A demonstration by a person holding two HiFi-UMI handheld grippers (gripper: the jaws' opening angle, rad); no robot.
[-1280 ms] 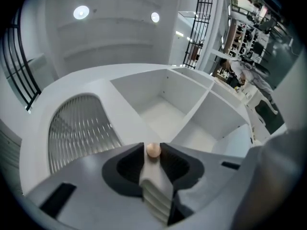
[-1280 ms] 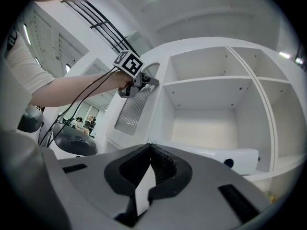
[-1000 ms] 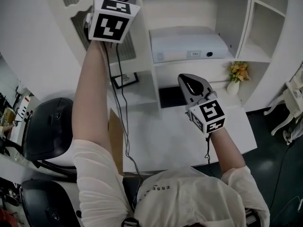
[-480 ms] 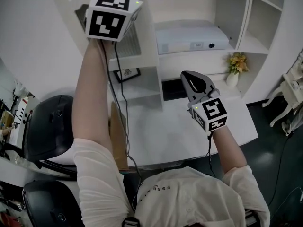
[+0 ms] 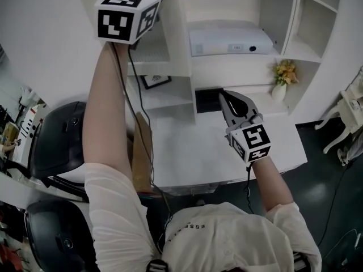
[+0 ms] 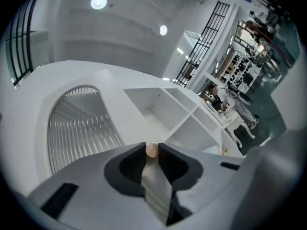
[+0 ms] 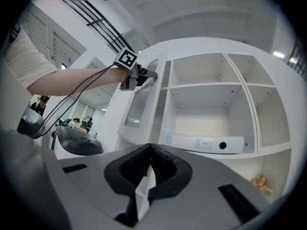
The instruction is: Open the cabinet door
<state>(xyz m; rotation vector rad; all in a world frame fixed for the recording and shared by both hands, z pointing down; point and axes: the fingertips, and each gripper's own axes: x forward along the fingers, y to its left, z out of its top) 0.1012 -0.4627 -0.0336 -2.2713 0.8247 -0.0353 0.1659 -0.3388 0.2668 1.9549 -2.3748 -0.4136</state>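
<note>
The white cabinet door point(image 5: 173, 35) with a ribbed glass panel point(image 6: 81, 123) stands swung out from the shelf unit. My left gripper point(image 6: 151, 146) is shut on the door's small round tan knob point(image 6: 151, 150); in the head view its marker cube point(image 5: 125, 16) sits at the top left, and the right gripper view shows the left gripper point(image 7: 144, 74) at the door's point(image 7: 139, 104) upper edge. My right gripper point(image 5: 226, 98) hovers over the white desk point(image 5: 187, 152), below the shelves. Its jaws point(image 7: 149, 147) meet at the tips with nothing between them.
A white boxy device point(image 5: 229, 40) lies on the open shelf. A small vase of yellow flowers point(image 5: 282, 78) stands at the desk's back right, a framed picture point(image 5: 156, 81) under the door. Black chairs point(image 5: 54, 146) are at the left.
The door has swung further out, uncovering more of the shelf, and my left gripper has gone left with the knob. My right gripper has shifted a little towards the shelves.
</note>
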